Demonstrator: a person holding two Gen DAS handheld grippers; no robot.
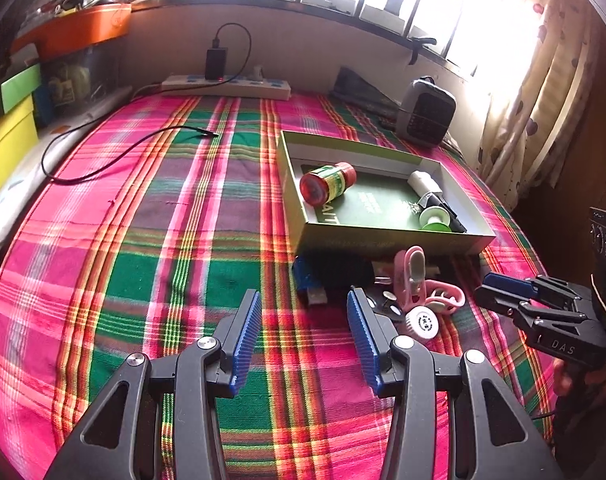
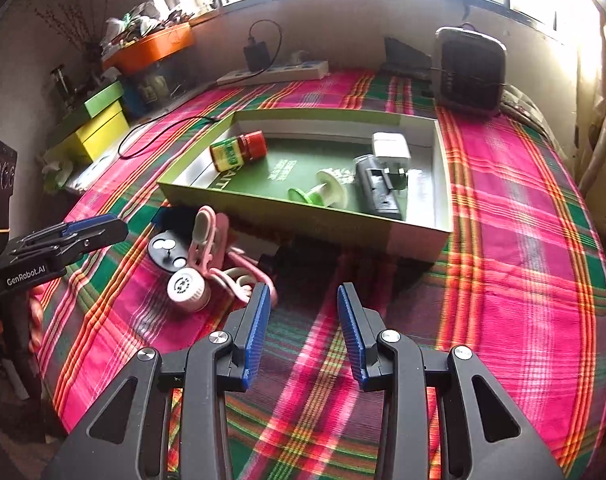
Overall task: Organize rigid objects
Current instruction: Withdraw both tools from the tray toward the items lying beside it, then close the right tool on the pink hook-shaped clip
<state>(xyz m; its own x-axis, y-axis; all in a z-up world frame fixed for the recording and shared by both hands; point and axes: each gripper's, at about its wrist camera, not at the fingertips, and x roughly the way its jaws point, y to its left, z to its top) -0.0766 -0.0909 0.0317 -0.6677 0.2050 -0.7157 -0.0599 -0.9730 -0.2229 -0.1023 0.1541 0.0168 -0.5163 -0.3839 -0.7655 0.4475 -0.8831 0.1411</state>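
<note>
An open green box lies on the plaid cloth. It holds a red-lidded jar, a white charger, a green-and-white spool and a black device. In front of the box is a small heap: a pink clip, a white round cap, a black button fob and a blue USB device. My left gripper hovers open just left of the heap. My right gripper is open to its right, with nothing between its pads.
At the back wall stand a power strip with a black adapter plugged in and a small grey heater. A loose black cable crosses the cloth on the left. Yellow and green boxes and an orange tray line the left side.
</note>
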